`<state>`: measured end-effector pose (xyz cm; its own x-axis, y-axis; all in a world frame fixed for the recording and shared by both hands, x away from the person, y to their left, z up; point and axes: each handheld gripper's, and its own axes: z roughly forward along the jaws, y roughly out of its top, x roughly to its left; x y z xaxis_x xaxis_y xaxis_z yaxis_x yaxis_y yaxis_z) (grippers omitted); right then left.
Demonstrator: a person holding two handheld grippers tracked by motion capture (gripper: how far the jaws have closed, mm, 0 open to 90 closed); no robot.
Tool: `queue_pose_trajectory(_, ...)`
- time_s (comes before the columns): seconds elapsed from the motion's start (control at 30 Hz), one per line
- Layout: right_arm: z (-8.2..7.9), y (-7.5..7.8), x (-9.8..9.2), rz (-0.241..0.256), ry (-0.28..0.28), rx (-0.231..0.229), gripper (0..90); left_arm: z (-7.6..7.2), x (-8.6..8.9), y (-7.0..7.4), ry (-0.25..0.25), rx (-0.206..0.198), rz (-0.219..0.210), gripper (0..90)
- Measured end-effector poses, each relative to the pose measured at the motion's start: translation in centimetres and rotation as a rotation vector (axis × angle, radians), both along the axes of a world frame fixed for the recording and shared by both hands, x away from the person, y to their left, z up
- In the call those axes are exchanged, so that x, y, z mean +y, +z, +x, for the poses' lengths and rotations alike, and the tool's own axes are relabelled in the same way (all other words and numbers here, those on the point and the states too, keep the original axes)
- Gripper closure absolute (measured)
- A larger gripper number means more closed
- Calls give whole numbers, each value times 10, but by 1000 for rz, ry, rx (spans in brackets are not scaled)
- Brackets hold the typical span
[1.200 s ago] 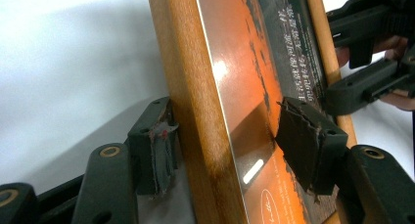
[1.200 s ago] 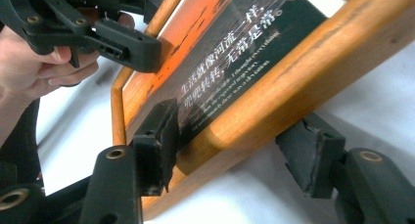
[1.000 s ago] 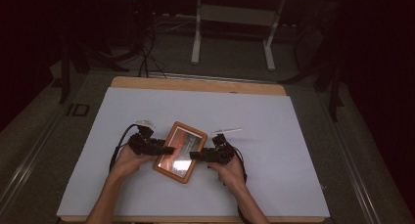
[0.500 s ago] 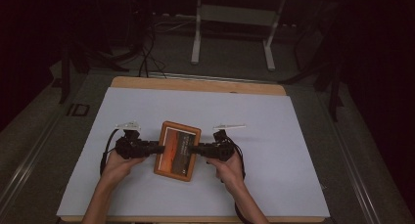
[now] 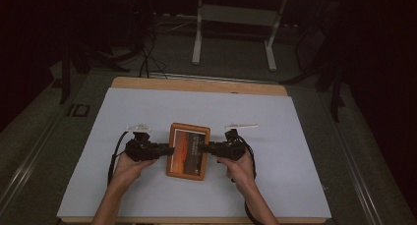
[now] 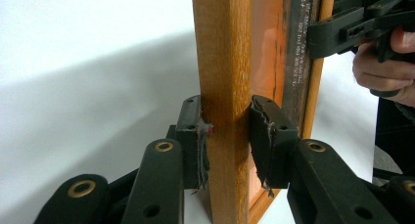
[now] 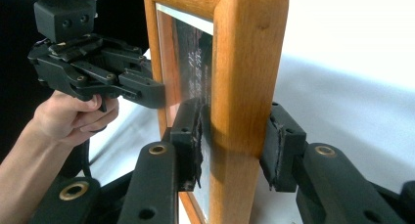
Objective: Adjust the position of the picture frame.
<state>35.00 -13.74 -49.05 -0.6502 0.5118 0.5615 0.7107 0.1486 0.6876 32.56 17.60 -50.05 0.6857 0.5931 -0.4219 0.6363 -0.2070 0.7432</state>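
Observation:
A wooden picture frame (image 5: pixel 188 150) with an orange and dark picture under glass lies between my two grippers, near the front middle of the table. My left gripper (image 5: pixel 167 150) is shut on its left side rail and my right gripper (image 5: pixel 204 148) on its right rail. In the left gripper view the pads (image 6: pixel 266 131) clamp the wooden rail (image 6: pixel 222 62), and the other gripper (image 6: pixel 352 28) holds the far side. In the right gripper view my gripper (image 7: pixel 235 136) pinches the thick wooden rail (image 7: pixel 249 62), one pad on the glass side. The left gripper (image 7: pixel 122 84) and its hand show beyond.
A white sheet (image 5: pixel 295 136) covers the table, with a wooden edge (image 5: pixel 196 85) at the far side. Beyond it, on the dark floor, are a metal stand's legs (image 5: pixel 231 38) and cables (image 5: pixel 147 53). Bare sheet lies on both sides of the hands.
The frame has turned from tilted to square with the table, its long side now pointing away from the person. Both grippers kept hold of it and shifted slightly.

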Motion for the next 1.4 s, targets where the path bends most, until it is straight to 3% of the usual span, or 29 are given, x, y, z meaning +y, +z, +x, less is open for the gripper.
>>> queue_pose_trajectory(0.37,1,3,-16,-22,-9,-1,609,-7,-21,1,39,12,10,681)
queue_pose_trajectory(0.9,2,0,-31,-36,-24,27,585,-9,-39,-1,69,74,-11,683)
queue_pose_trajectory(1.4,9,-5,-30,-61,-73,55,556,-5,-46,-5,117,128,-23,677)
